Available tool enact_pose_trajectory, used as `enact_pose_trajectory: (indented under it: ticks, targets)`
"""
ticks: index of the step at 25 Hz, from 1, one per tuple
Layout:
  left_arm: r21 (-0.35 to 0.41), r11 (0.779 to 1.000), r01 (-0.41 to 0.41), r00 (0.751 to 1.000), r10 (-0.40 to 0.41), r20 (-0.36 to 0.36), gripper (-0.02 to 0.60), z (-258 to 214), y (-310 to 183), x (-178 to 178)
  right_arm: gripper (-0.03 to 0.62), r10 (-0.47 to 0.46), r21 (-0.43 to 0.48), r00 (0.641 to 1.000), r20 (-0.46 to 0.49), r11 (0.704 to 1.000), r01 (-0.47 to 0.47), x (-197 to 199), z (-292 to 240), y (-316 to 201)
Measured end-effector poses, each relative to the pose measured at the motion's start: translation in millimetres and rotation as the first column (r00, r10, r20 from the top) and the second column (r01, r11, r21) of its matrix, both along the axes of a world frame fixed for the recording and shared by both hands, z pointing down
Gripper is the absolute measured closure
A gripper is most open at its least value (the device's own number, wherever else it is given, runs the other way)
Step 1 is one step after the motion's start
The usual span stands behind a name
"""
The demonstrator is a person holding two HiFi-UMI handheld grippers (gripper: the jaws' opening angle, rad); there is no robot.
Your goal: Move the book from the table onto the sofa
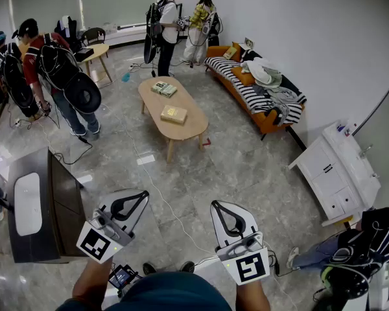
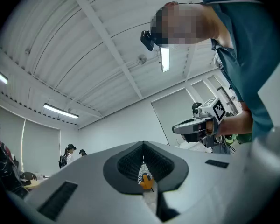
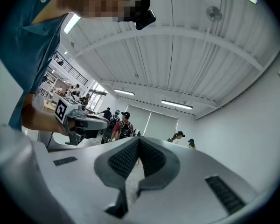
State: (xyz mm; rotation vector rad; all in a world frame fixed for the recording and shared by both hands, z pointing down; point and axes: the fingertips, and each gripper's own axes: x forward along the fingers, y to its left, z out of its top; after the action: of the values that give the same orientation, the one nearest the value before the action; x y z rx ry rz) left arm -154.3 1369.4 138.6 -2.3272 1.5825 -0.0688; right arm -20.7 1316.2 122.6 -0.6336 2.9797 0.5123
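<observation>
A tan book (image 1: 174, 114) lies on the oval wooden coffee table (image 1: 193, 129) in the middle of the room; a second pile of books (image 1: 163, 89) sits at the table's far end. The orange sofa (image 1: 267, 122) with a striped cover and heaped clothes stands along the right wall. Both grippers are held low and close to me, far from the table. My left gripper (image 1: 142, 194) (image 2: 143, 144) is shut and holds nothing. My right gripper (image 1: 215, 205) (image 3: 139, 140) is likewise shut and holds nothing. Each gripper view looks up at the ceiling and shows the other gripper beside it.
Several people with backpacks stand at the left (image 1: 55, 67) and at the back (image 1: 168, 24). A dark desk (image 1: 58, 206) is at my near left, a white cabinet (image 1: 337, 173) at the right, a small round table (image 1: 97, 52) at the far left. A cable (image 1: 162, 199) runs over the tiled floor.
</observation>
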Motion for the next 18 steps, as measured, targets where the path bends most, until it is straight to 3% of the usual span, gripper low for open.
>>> enact_pose_trajectory:
  ticks: [18]
  targets:
    - [-0.005,1.000,0.025,1.000,-0.025,-0.015,0.577,5,-40,25,0.580,-0.019,-0.008,1.000,0.021,1.000,0.019,25,4,-36]
